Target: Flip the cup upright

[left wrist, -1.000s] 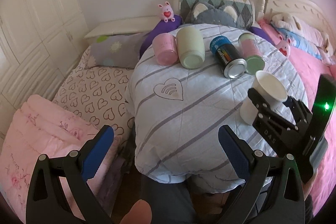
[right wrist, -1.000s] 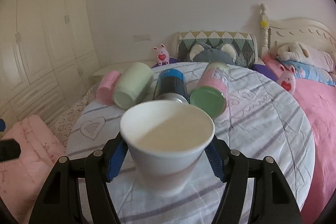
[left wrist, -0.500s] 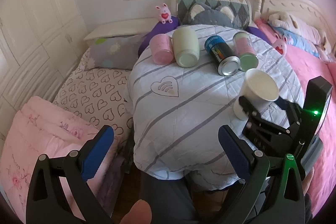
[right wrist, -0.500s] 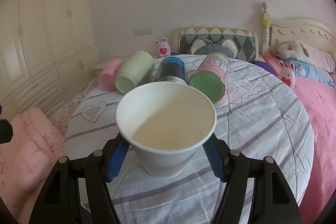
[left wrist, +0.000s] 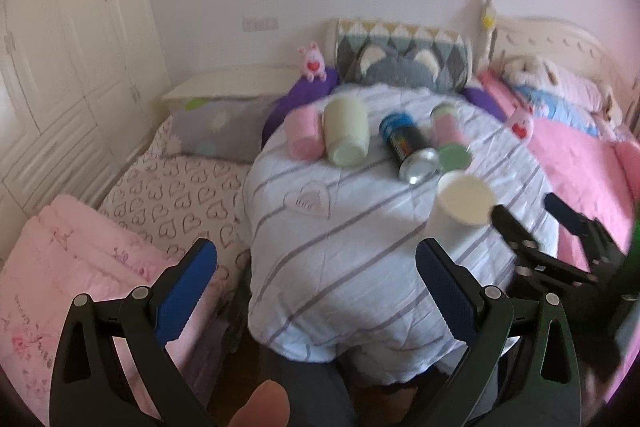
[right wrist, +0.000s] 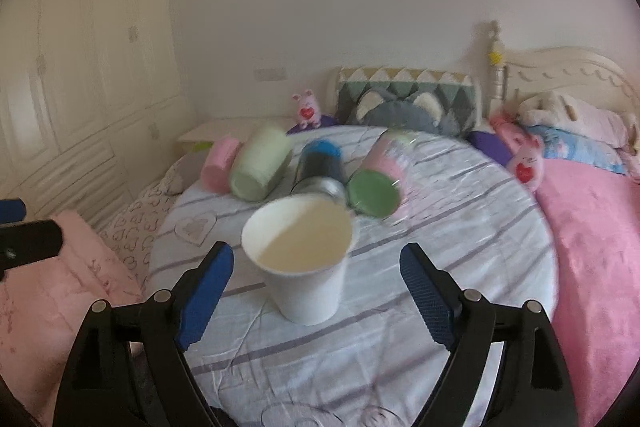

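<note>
A white paper cup [right wrist: 301, 259] stands upright, mouth up, on the round table with a striped cloth [right wrist: 460, 235]. My right gripper [right wrist: 316, 291] is open, with its blue pads on either side of the cup and apart from it. In the left wrist view the cup [left wrist: 460, 215] stands at the table's right side, and the right gripper [left wrist: 528, 215] sits just right of it. My left gripper [left wrist: 316, 287] is open and empty, low at the table's near edge.
Behind the cup lie a pink cup [right wrist: 219, 165], a pale green cup [right wrist: 262, 167], a blue can [right wrist: 320, 171] and a pink jar with green lid [right wrist: 380, 183]. A bed with pink cover [right wrist: 592, 227] is right; pink bedding [left wrist: 60, 267] is left.
My right gripper has opened and let go of the cup, which now stands on the table. The gripper has drawn back a little. The left gripper has barely moved.
</note>
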The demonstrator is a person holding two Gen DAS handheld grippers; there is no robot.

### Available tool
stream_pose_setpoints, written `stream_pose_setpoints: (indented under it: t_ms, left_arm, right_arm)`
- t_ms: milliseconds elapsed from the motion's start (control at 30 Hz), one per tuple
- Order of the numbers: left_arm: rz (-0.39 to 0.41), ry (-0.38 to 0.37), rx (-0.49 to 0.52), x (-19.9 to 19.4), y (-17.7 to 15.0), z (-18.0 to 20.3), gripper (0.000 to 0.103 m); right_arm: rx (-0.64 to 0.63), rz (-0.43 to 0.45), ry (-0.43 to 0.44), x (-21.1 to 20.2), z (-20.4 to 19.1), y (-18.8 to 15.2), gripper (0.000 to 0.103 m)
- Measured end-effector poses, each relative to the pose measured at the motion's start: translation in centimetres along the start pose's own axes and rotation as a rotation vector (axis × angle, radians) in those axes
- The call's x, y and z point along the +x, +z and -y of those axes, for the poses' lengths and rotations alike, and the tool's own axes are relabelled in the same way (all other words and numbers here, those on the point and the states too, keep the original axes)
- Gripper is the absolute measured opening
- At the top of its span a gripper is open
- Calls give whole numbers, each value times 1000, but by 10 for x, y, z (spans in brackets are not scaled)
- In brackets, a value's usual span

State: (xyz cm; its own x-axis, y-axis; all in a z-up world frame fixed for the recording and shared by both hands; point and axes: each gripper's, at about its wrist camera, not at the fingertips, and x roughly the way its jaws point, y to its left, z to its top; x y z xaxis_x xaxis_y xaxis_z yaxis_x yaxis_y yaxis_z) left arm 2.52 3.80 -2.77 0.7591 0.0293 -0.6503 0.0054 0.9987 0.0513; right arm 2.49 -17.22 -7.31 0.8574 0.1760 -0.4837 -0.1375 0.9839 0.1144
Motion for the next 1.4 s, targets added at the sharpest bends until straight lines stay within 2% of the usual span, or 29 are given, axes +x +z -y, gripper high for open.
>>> stream_pose_setpoints:
  t_ms: [167,300,400,600,1400]
  left_arm:
    - [96,-29,-7,-21,6,13,101]
    - [129,-44,-2,-29,6,23,101]
    - [132,-42,9,-31,2,28,101]
    - [103,-34,3,-27,-4,30,101]
    - [81,-14,-9,-22,-10,29,101]
  right_arm:
    - [19,59,-35,-53,3,25,87]
    - [53,28,-66,-75,11,35,87]
    - [90,-4,-66,-78,18,32,87]
    - [79,-23,-57,-77,14,24,87]
    - [75,-37,-35,-72,12,22,87]
